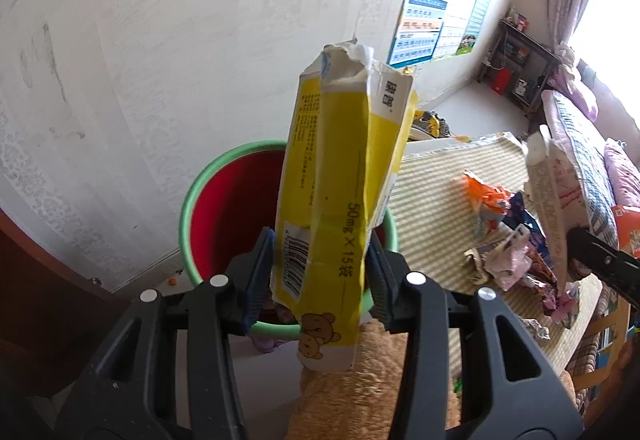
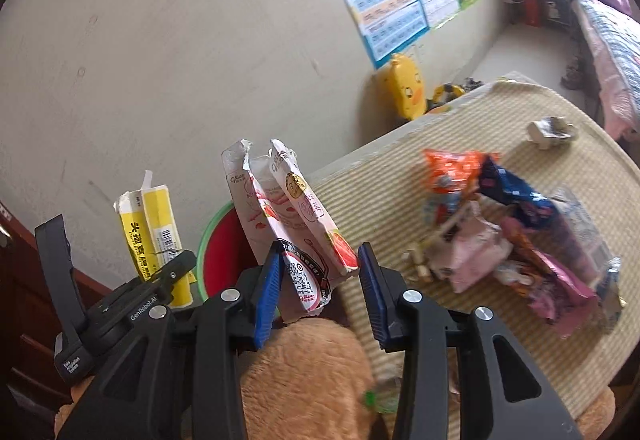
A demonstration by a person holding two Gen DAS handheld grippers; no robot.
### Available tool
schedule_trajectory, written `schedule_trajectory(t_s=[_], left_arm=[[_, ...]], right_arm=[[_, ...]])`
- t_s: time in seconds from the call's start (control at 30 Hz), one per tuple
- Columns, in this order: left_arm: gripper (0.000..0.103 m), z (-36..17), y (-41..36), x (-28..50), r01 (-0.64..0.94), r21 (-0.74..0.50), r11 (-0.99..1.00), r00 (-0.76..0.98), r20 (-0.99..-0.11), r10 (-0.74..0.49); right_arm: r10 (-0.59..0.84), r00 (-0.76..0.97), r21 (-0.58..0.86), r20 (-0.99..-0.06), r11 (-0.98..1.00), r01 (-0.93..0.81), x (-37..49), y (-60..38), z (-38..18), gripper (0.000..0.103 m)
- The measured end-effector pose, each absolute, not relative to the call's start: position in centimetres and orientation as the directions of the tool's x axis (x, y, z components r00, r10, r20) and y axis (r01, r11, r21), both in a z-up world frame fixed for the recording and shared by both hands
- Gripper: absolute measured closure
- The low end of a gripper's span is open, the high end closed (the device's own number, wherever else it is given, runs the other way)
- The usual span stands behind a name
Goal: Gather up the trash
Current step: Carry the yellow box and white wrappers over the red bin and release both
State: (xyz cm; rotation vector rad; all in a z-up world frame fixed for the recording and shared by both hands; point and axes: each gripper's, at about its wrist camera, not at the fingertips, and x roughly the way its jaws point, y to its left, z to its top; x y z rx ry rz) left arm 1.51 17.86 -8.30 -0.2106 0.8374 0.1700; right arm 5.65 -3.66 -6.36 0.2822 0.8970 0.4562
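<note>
My left gripper (image 1: pixel 320 272) is shut on a crushed yellow medicine box (image 1: pixel 340 191) and holds it upright above a red bin with a green rim (image 1: pixel 224 199). That box also shows in the right wrist view (image 2: pixel 152 236). My right gripper (image 2: pixel 318 276) holds a torn pink-and-white strawberry snack box (image 2: pixel 288 220); the box rests against the left pad, with a gap to the right pad. The bin's rim (image 2: pixel 208 240) shows behind it. A pile of wrappers (image 2: pixel 512 236) lies on the striped mat; it also shows in the left wrist view (image 1: pixel 508 236).
A striped beige mat (image 2: pixel 400 191) covers the table. A crumpled paper scrap (image 2: pixel 552 131) lies at its far edge. A yellow duck toy (image 2: pixel 404 87) stands by the wall. A tan plush (image 2: pixel 304 380) lies under the grippers. A bed (image 2: pixel 612 51) is at the right.
</note>
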Motion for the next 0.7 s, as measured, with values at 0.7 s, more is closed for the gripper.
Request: schedule_trajectory(t_s=[0.7], left_arm=[[0.06, -12.4, 22.0, 2.7, -0.331, -0.13, 0.935, 0.576, -0.812, 0.091]], right_arm=[[0.503, 0.44, 0.404, -0.744, 0.863, -0.303, 10.0, 4.2, -10.1, 0.065]])
